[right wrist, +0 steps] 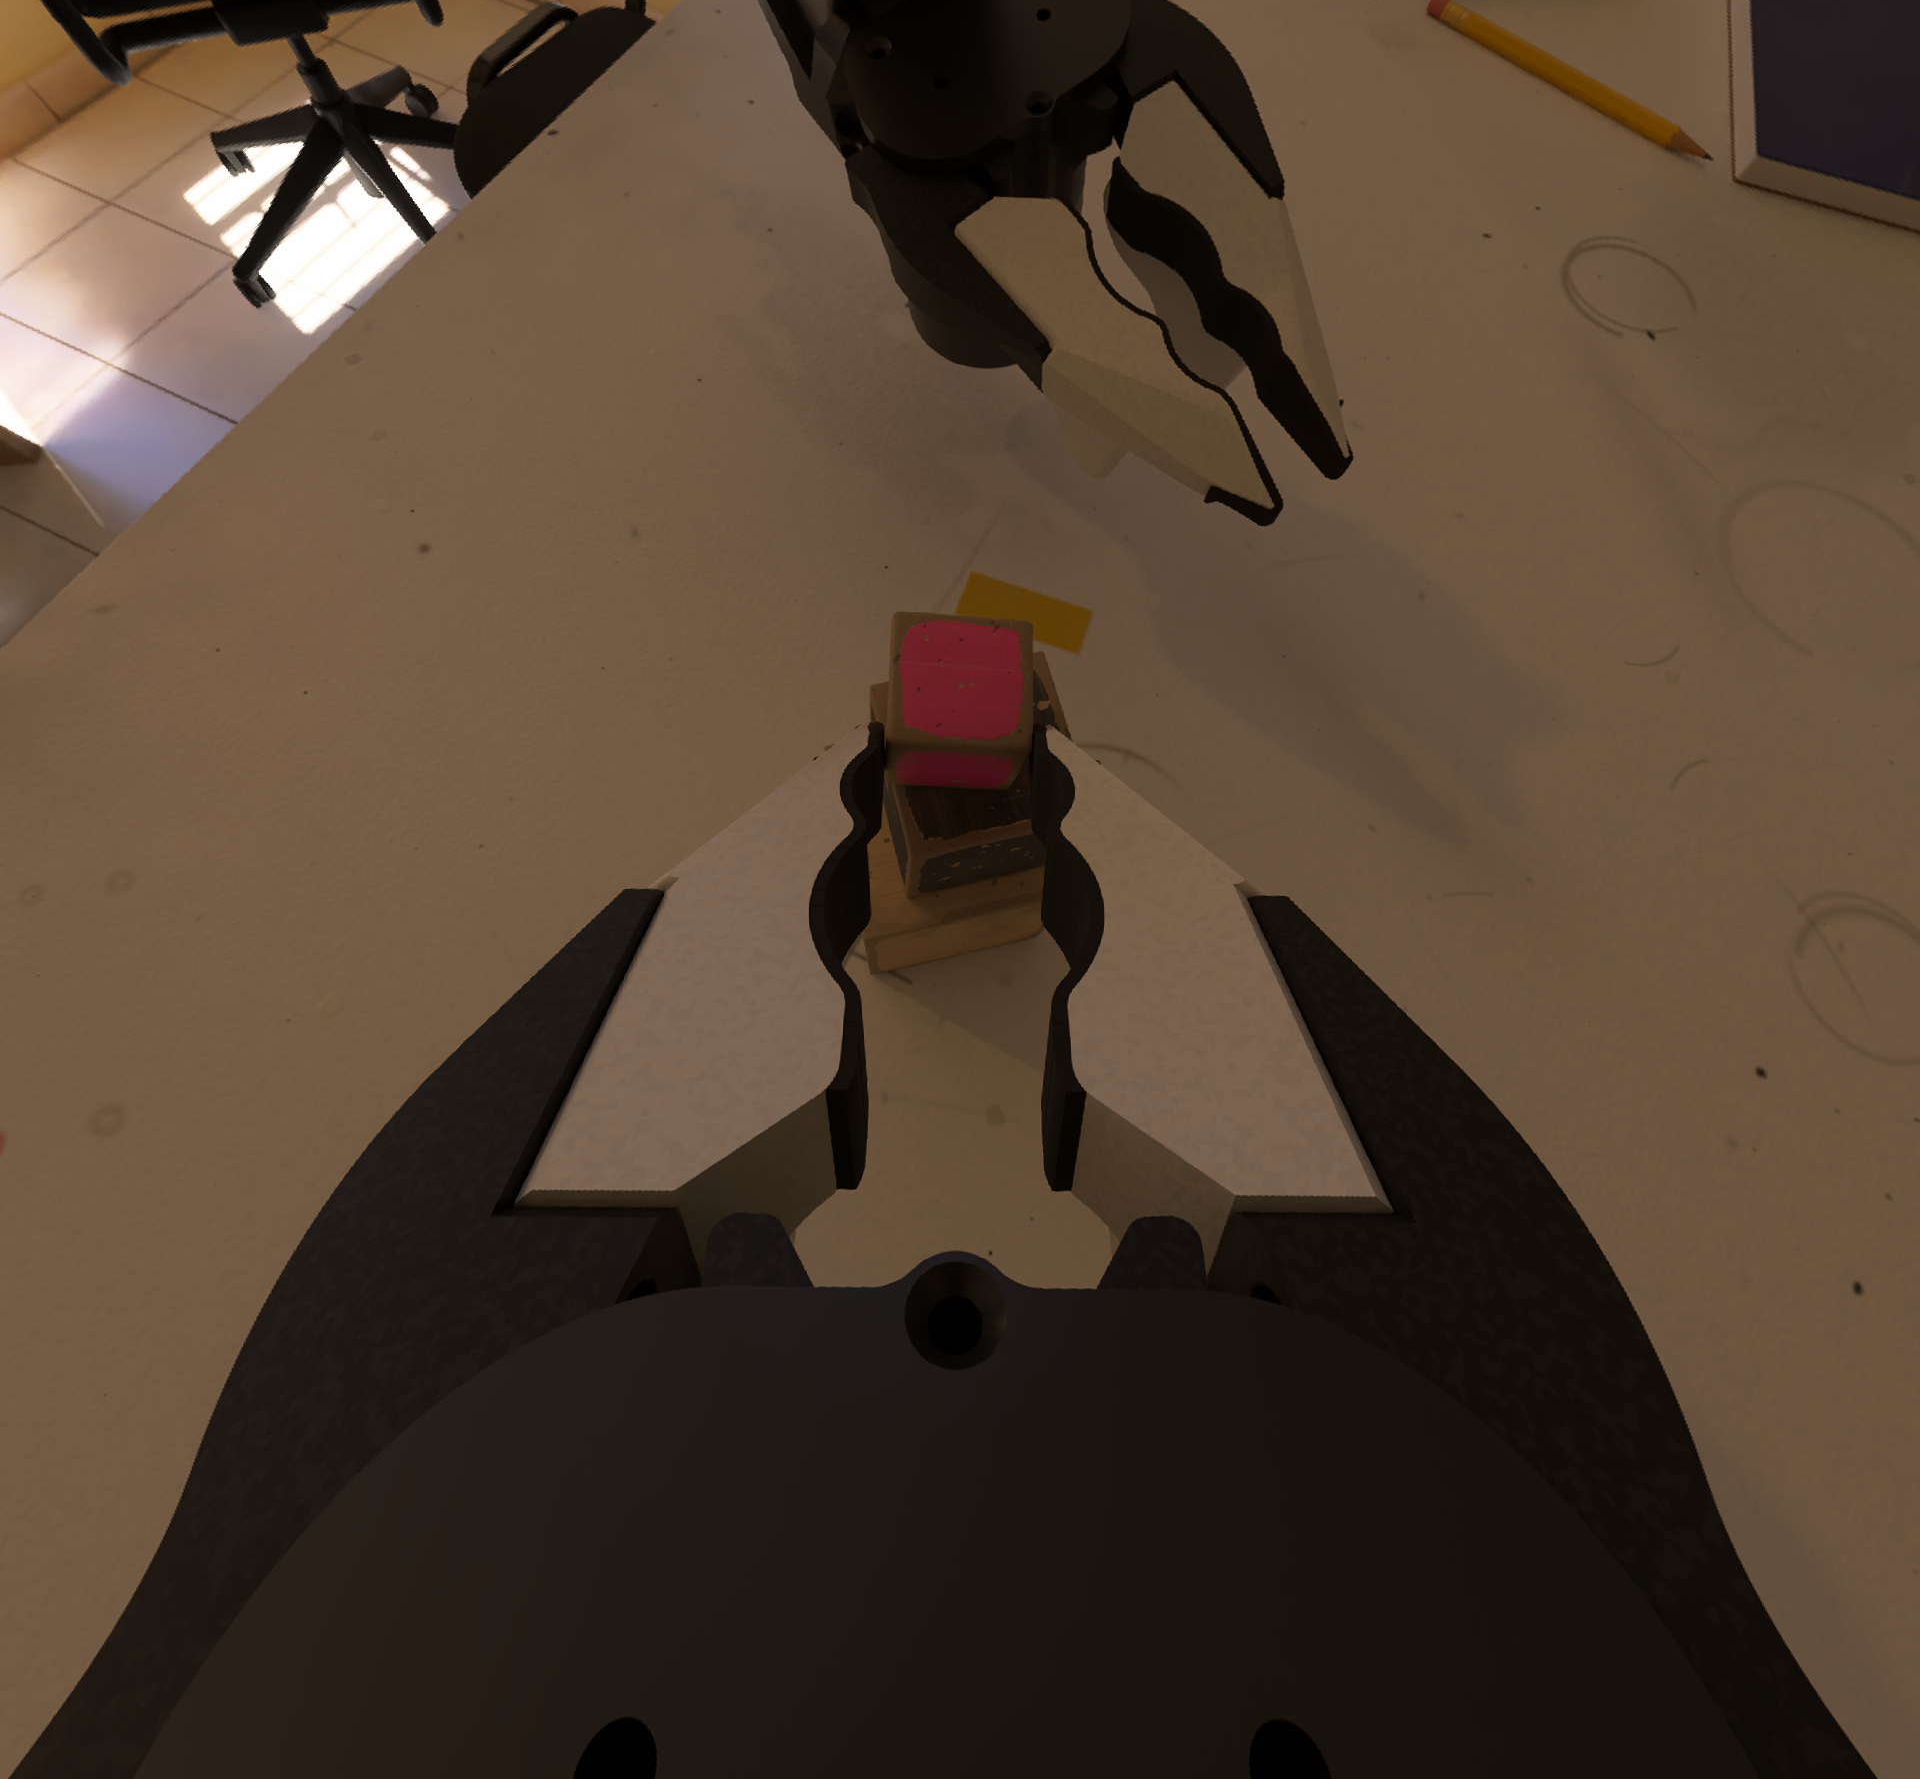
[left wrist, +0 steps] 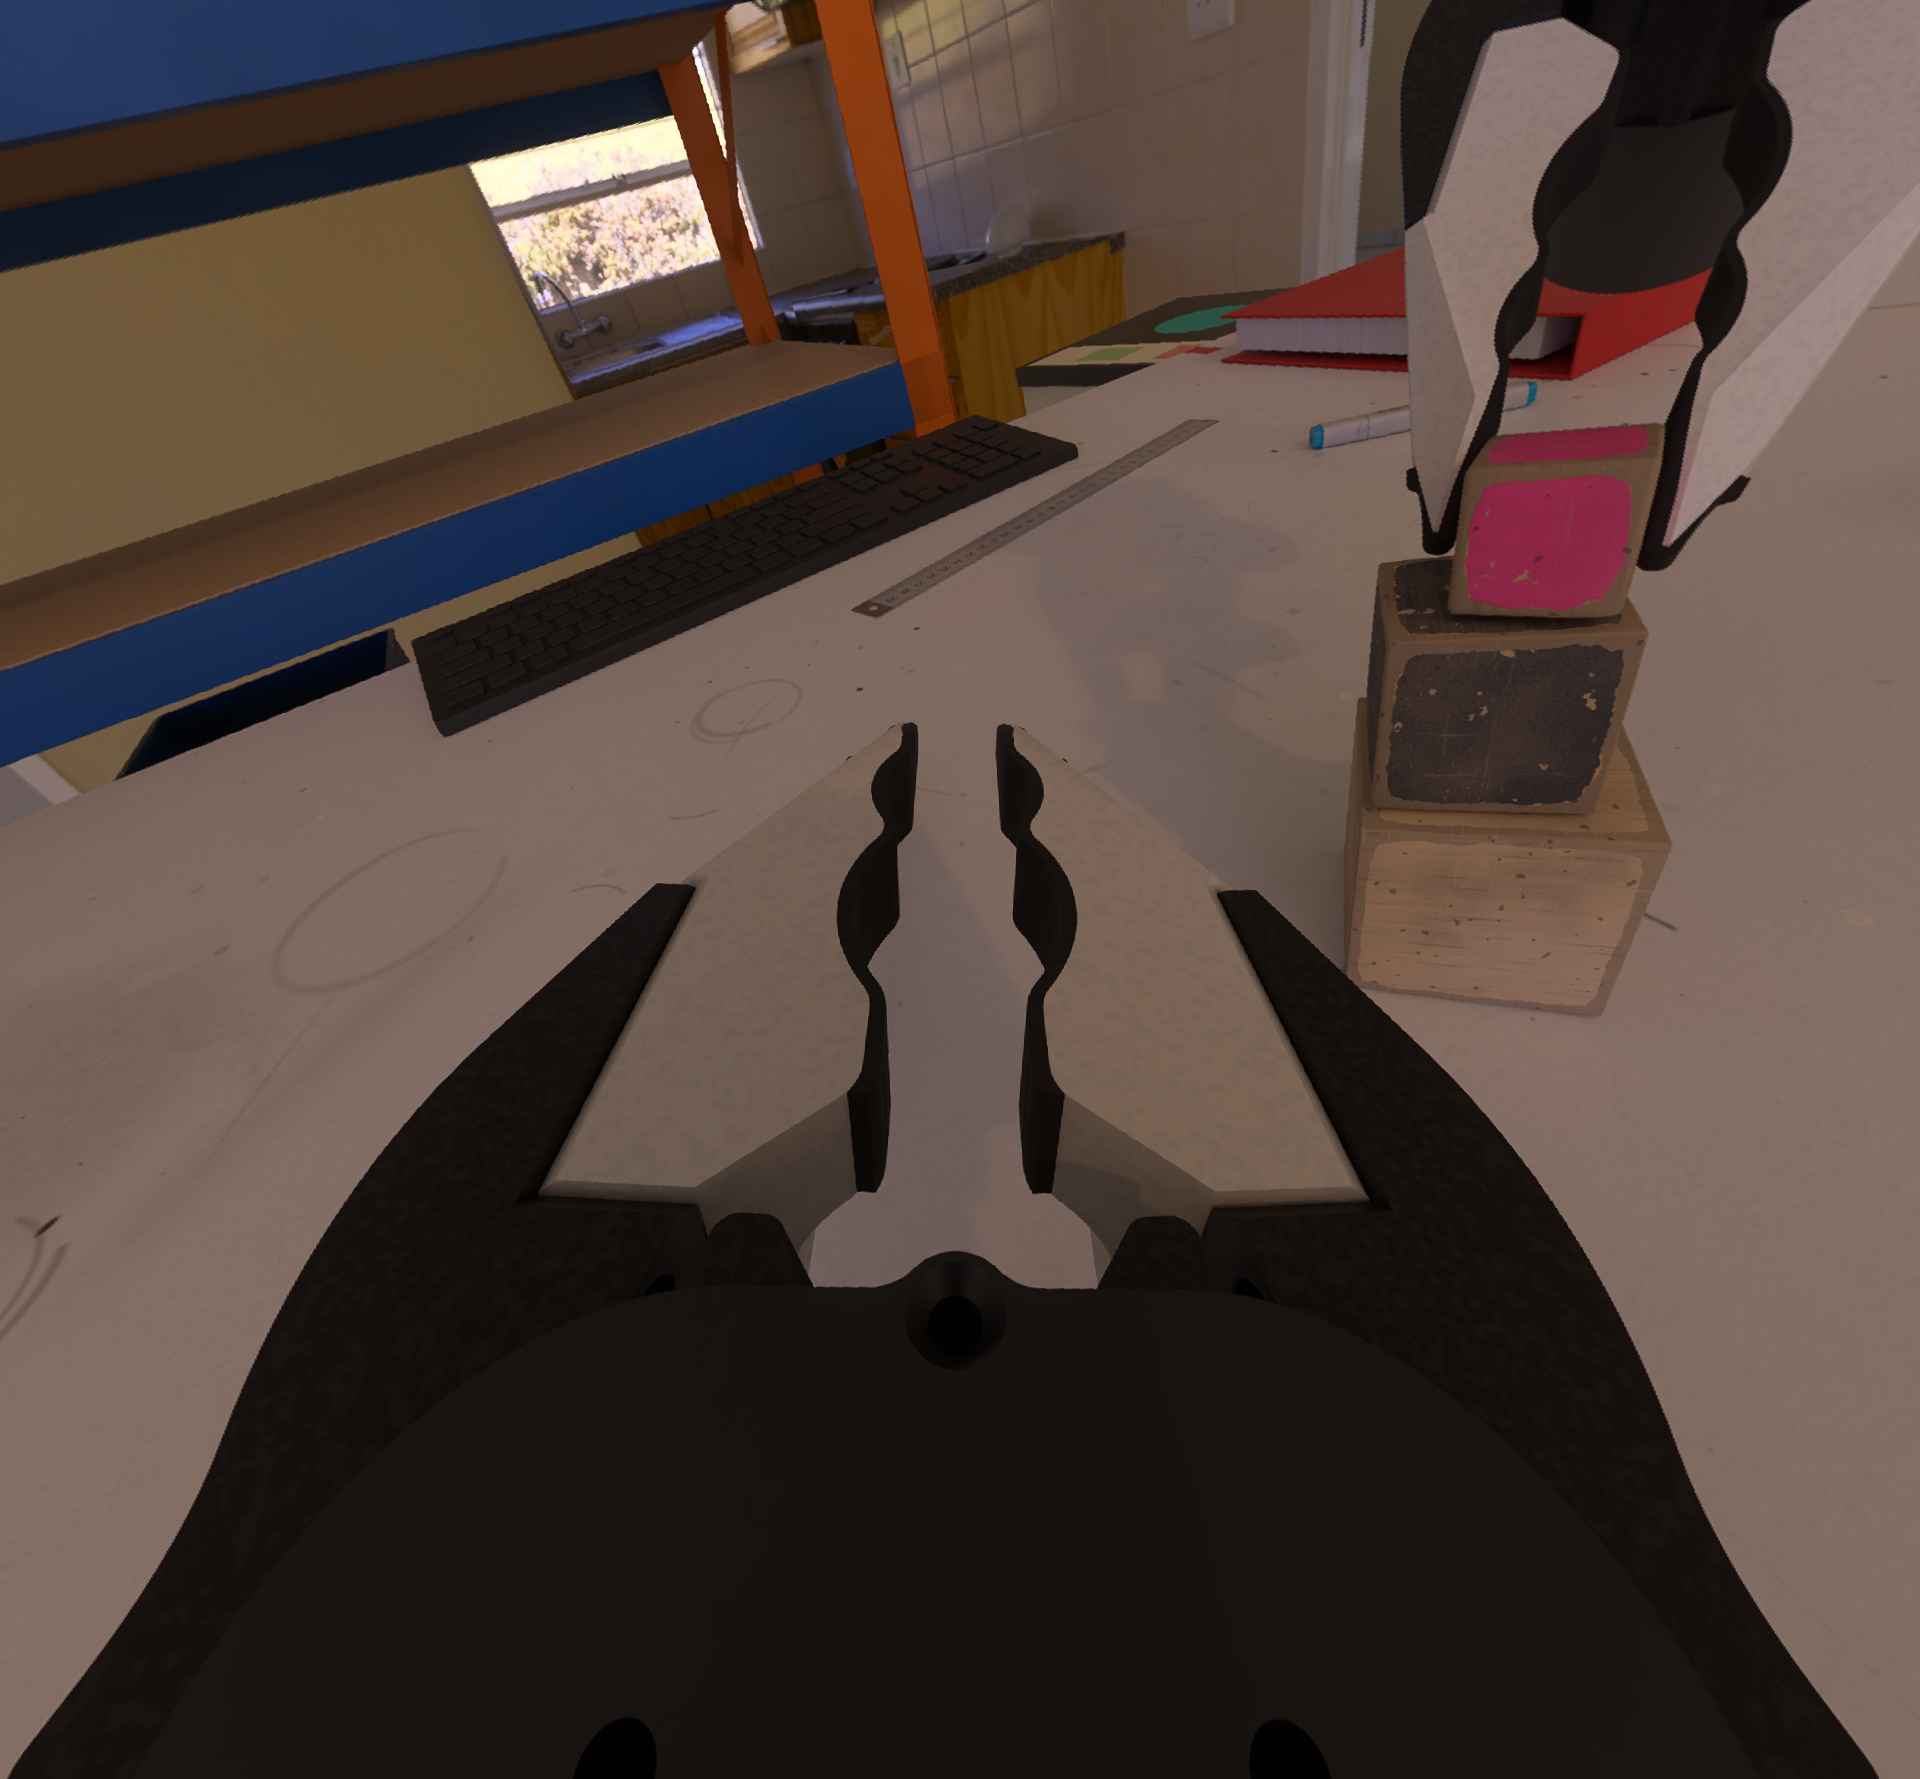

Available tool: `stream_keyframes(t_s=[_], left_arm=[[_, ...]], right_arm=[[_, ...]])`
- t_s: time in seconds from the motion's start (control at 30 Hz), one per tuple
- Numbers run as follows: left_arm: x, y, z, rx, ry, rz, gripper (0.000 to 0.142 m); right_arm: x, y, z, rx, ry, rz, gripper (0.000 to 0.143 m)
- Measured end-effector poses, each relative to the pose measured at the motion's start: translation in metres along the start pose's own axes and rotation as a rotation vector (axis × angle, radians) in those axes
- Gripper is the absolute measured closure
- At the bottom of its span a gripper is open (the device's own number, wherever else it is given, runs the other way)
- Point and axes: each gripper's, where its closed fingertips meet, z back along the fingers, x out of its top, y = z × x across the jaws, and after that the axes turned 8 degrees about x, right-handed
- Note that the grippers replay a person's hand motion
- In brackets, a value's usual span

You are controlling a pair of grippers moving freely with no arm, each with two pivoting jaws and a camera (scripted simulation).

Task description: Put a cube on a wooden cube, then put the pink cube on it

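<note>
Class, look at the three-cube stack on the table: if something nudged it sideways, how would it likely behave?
The stack would probably topple: the pink cube sits off-centre on the black cube. The wooden cube looks the widest, so it may stay put. The cubes look rigid, so they would likely tumble, not deform. The right gripper flanks the pink cube.

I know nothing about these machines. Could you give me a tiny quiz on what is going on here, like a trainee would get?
1. True or false: the pink cube sits squarely centred on the black cube.
2. Which gripper has its fingers around the pink cube? A) left gripper B) right gripper
3. Fill in: the lowest block in the stack is the ___ cube.

Key:
1. False; it is offset, leaving a strip of the black top bare.
2. B; the left one holds nothing and hangs off to the side.
3. wooden
</note>
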Motion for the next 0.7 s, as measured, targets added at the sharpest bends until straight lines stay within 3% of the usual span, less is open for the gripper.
stream_keyframes(t_s=[0.7], left_arm=[[-0.0012, -0.0024, -0.0005, -0.004, 0.007, -0.017, 0.127]], right_arm=[[-0.0039, -0.0034, 0.0026, 0.007, 0.023, -0.005, 0.116]])
